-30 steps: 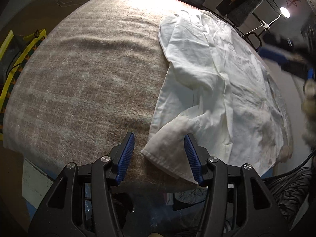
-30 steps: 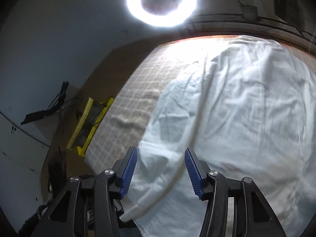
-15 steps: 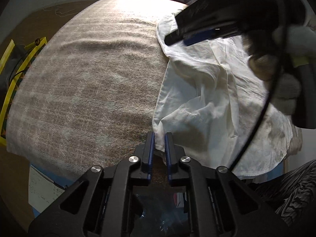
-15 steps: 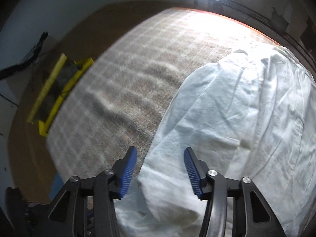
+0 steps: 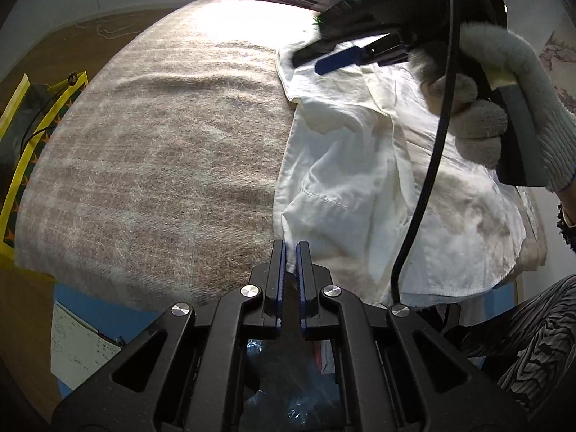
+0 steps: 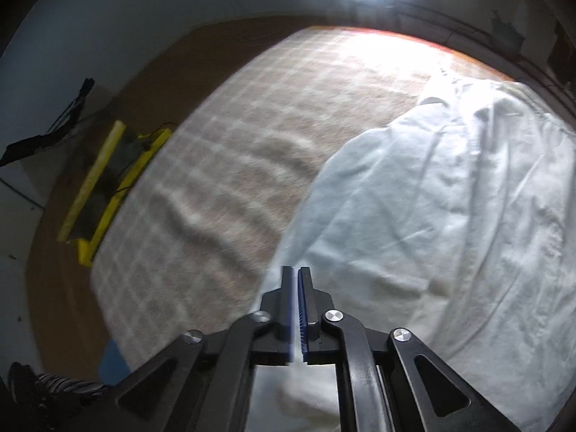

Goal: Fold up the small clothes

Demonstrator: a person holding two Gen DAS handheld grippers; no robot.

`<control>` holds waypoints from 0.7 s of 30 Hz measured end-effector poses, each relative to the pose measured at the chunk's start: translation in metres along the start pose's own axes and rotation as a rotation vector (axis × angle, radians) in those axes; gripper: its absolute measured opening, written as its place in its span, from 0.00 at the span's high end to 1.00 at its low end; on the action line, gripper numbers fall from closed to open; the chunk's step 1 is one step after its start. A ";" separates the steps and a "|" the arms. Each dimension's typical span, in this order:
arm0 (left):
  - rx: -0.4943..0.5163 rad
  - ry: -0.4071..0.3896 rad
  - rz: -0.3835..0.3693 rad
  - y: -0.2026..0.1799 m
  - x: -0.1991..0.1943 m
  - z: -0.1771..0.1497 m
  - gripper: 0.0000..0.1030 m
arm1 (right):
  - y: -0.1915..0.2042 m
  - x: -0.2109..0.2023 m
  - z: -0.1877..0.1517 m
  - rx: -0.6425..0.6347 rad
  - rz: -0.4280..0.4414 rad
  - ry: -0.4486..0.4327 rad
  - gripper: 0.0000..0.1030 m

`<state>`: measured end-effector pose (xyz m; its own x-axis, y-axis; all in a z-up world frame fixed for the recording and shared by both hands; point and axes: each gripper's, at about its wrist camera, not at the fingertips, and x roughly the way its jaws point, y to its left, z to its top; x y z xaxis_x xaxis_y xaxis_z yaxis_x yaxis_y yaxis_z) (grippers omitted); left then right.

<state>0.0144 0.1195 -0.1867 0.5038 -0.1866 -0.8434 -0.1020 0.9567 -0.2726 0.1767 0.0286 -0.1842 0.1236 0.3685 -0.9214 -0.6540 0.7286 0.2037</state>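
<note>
We find the white shirt on the blanket's right side. Left gripper pinches its near hem; right gripper, just closing, clamps its left edge. Light, limp; grip edges.

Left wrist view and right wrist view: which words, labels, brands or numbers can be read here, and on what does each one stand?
No text can be read in either view.
White paper sheet below the table edge, left wrist view: faint handwritten lines, too small and blurred to read.
White shirt, plaid blanket, tongs: no print visible.
</note>
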 end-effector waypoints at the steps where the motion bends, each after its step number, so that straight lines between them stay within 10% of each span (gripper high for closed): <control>1: 0.003 0.000 0.005 -0.001 0.000 0.000 0.97 | 0.007 0.003 -0.001 -0.009 0.014 0.019 0.49; 3: 0.009 -0.002 0.011 -0.003 -0.001 -0.001 0.97 | 0.022 0.010 -0.002 -0.064 0.000 0.034 0.50; 5: 0.013 -0.003 0.021 -0.004 0.000 -0.001 0.97 | 0.041 0.019 -0.005 -0.145 -0.095 0.051 0.87; 7: 0.010 0.000 0.020 -0.002 0.001 0.000 0.97 | 0.050 0.032 -0.009 -0.205 -0.195 0.072 1.00; 15: -0.008 -0.005 -0.005 0.003 0.001 0.003 0.97 | 0.007 0.004 0.008 -0.042 -0.155 -0.041 1.00; 17: -0.008 -0.010 -0.002 0.002 -0.001 0.000 0.97 | 0.001 0.000 0.005 -0.024 -0.080 -0.038 0.93; 19: -0.006 -0.005 0.002 0.001 0.001 -0.001 0.97 | 0.004 0.000 0.002 -0.020 -0.003 -0.002 0.52; 21: -0.005 -0.003 0.004 0.000 0.000 -0.003 0.97 | 0.017 0.004 -0.001 -0.058 0.015 0.022 0.48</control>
<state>0.0118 0.1189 -0.1883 0.5059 -0.1824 -0.8431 -0.1080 0.9563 -0.2717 0.1650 0.0417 -0.1846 0.0971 0.3662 -0.9254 -0.6980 0.6879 0.1990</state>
